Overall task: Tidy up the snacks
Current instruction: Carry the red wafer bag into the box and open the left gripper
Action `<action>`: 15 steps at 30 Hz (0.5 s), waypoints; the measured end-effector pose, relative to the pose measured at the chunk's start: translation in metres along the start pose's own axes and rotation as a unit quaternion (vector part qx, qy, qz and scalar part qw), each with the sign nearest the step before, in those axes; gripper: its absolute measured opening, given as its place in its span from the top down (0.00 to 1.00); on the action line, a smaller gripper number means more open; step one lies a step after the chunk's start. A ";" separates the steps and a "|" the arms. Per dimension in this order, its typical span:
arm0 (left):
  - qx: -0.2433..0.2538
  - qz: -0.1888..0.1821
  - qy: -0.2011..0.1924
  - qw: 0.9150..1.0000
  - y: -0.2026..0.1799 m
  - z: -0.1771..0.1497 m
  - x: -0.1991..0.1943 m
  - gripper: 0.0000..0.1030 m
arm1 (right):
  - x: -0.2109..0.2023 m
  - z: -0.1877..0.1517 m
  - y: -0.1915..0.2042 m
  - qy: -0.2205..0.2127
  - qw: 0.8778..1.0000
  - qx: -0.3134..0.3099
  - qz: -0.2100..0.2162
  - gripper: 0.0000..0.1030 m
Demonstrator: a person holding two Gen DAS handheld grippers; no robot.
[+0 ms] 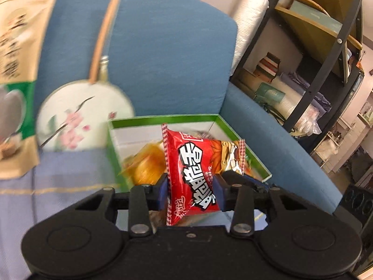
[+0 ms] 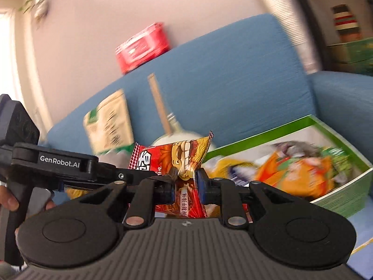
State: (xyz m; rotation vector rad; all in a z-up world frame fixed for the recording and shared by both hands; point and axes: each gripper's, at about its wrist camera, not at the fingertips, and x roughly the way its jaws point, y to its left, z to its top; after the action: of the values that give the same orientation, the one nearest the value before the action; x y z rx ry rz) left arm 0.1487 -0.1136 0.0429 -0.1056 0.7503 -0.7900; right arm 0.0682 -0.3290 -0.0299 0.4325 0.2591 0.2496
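A red snack packet (image 1: 193,175) with white lettering is pinched by both grippers at once. My left gripper (image 1: 191,191) is shut on one end of it. My right gripper (image 2: 185,184) is shut on its other end (image 2: 177,161). The packet hangs above the near edge of a green-rimmed open box (image 1: 216,119) on the blue sofa, which holds an orange packet (image 1: 146,163) and other snacks. In the right wrist view the box (image 2: 312,122) lies to the right, and my left gripper's body (image 2: 60,163) reaches in from the left.
A round painted fan (image 1: 84,121) with a wooden handle leans on the sofa back. A tall beige and green snack bag (image 1: 16,74) stands at the left. A black shelf unit (image 1: 326,46) stands right of the sofa. A red tin (image 2: 142,46) sits on the sofa back.
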 end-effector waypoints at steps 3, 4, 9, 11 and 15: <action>0.013 -0.001 -0.001 1.000 -0.012 0.016 0.019 0.69 | 0.006 0.008 -0.011 -0.019 1.000 0.008 -0.019 0.68; 0.015 -0.001 -0.001 1.000 -0.015 0.021 0.024 0.69 | 0.007 0.011 -0.015 -0.024 0.999 0.010 -0.022 0.68; 0.015 0.001 -0.009 1.000 -0.014 0.034 0.046 0.69 | 0.020 0.015 -0.036 -0.038 0.998 -0.014 -0.047 0.68; 0.019 0.011 -0.014 1.000 -0.014 0.034 0.051 0.38 | 0.028 0.010 -0.036 -0.037 0.995 -0.048 -0.085 0.61; 0.009 0.060 -0.059 0.996 -0.011 0.022 0.042 0.00 | 0.032 0.000 -0.022 -0.029 0.983 -0.126 -0.134 0.00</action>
State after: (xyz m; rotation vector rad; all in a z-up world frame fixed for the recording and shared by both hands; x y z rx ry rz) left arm 0.1757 -0.1540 0.0394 -0.0893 0.6326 -0.6701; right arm 0.1023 -0.3389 -0.0457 0.1502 0.2211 0.0050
